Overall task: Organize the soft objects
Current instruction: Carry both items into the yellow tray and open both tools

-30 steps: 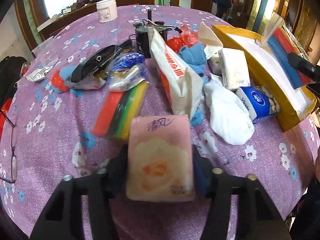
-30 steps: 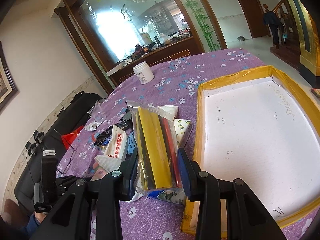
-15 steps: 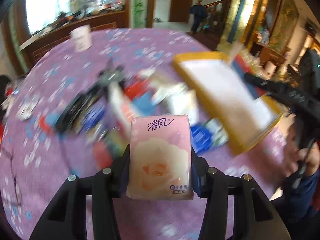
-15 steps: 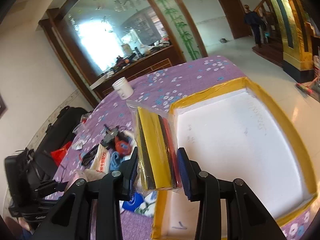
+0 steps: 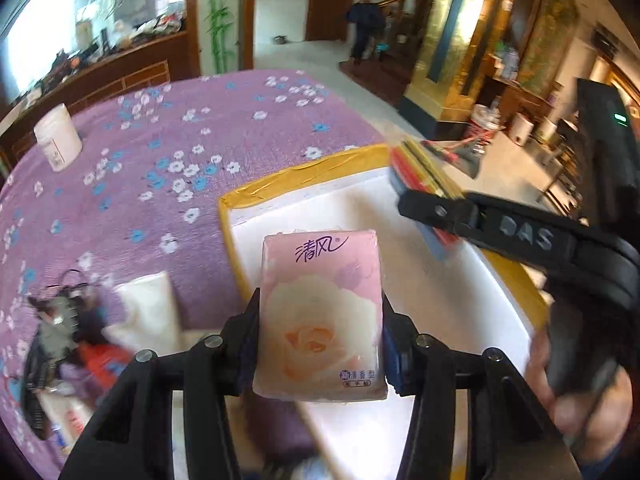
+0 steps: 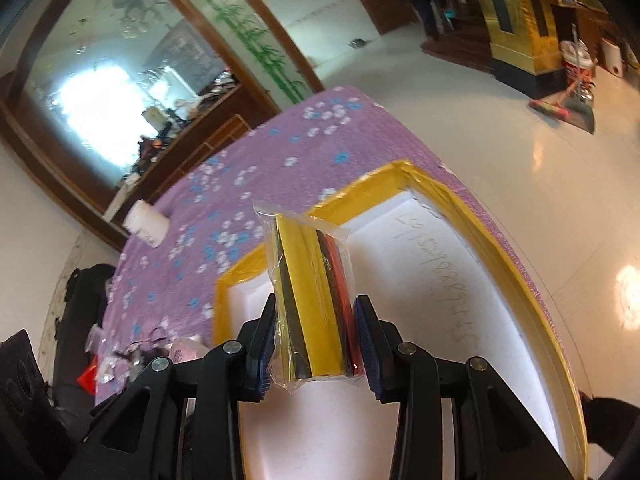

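The pink tissue pack [image 5: 320,316] stood upright between the pads of the left tool [image 5: 320,344], clamped by its two long sides so its printed face met the camera. It hung over the near, nine o'clock part of the white tray [image 5: 452,312], just inside the yellow-taped rim [image 5: 304,174], not yet set down. The bagged sponge pack [image 6: 316,300] was clamped the same way in the right tool [image 6: 316,344], gripped across its stacked yellow, black and red layers, with the loose plastic top free at twelve o'clock. It too hung above the tray floor [image 6: 420,292]. In the left view the right tool [image 5: 436,216] reached in from three o'clock with the sponges [image 5: 420,176] over the tray's far edge.

Holding each soft pack by its flat sides probably kept it from folding, and suited lowering it straight onto the tray floor.

The tray floor looked bare where it showed, so both packs seemed to have open room. The raised rim was the edge to clear, and the two tools stood near each other above it, which could crowd a release. Other items [image 5: 80,344] lay blurred at eight o'clock on the purple flowered surface [image 5: 168,184], and a white jar [image 5: 58,142] stood well apart at ten o'clock.
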`<state>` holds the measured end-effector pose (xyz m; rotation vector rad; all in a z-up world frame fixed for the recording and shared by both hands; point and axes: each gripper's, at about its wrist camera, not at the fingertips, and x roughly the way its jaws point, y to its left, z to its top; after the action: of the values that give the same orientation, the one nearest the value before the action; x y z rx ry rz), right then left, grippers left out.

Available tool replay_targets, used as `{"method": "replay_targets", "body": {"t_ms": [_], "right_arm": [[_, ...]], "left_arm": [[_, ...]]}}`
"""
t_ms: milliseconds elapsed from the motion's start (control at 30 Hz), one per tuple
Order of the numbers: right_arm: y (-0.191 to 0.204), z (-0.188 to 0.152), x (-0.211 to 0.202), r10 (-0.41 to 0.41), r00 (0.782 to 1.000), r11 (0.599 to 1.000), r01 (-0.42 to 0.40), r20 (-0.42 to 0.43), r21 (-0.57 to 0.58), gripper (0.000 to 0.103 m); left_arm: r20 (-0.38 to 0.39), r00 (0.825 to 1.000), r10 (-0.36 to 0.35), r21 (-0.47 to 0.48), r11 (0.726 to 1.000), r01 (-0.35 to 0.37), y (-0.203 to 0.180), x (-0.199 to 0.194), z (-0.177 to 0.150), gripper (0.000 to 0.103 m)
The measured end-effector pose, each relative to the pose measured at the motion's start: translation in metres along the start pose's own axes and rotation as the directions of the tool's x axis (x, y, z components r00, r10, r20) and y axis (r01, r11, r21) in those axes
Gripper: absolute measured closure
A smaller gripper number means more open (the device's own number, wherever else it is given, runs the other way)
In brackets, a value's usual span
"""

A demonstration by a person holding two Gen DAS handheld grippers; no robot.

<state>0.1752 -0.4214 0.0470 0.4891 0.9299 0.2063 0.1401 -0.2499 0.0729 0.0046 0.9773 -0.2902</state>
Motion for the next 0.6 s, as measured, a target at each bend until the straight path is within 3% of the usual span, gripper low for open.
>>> {"method": "replay_targets", "body": {"t_ms": [167,400,600], "right_arm": [[-0.010,0.000,0.014,-0.008,1.000,1.000,0.008,-0.018,0.007,0.064],[-0.009,-0.005,0.024,0.016,1.000,1.000,-0.015,-0.026,0.014,0.062],[-0.003,-0.006,0.023,0.019,0.999,1.000,-0.019,-0.028,-0.006,0.048]], "left_arm": [[-0.035,0.999,0.015,-0.011,1.000,-0.016,-0.006,0.034,0.002,0.054],[-0.049,0.999,0.001,-0.031,1.000,-0.003,0.000,0.047,-0.003,0.053],[-0.039,0.999,0.009,-0.001,1.000,-0.009,-0.005,0.049,-0.005,0.050]]}}
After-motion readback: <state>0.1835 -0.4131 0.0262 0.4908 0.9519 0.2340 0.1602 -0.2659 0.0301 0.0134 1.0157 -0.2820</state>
